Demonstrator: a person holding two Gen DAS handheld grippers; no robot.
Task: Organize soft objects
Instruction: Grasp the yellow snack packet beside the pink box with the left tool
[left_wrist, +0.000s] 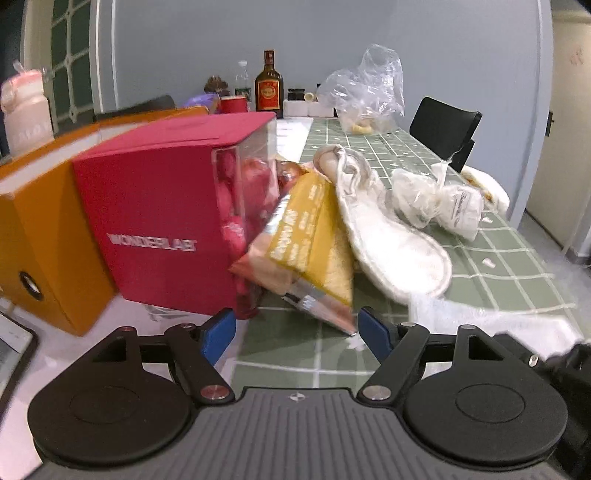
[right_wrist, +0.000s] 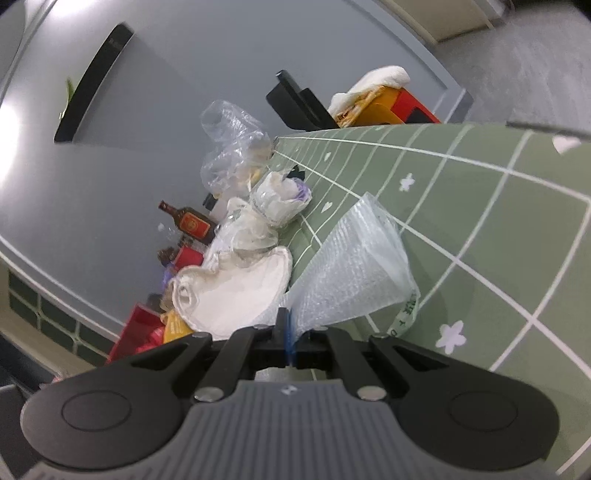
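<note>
Bubble wrap is our piece right now, and we have it: our right gripper is pinched fully shut on its near corner, the sheet fanning out from the jaws over the green tablecloth. It looks feather-light and floppy, so we judge it will droop and swing rather than hold any shape; a corner pinch is enough for the weight, though slick plastic could slide out if we jerk it.

Over on the other side, our left gripper stands wide open with nothing held, the blue pads either side of the low corner of the yellow snack bag, not pressing it. That bag leans against the red box, with the white slipper draped beside it and touching. The bag looks crinkly and slippery; we would take it by the sealed edge. The slipper is soft and thick, best grabbed at the rim near its heel.
</note>
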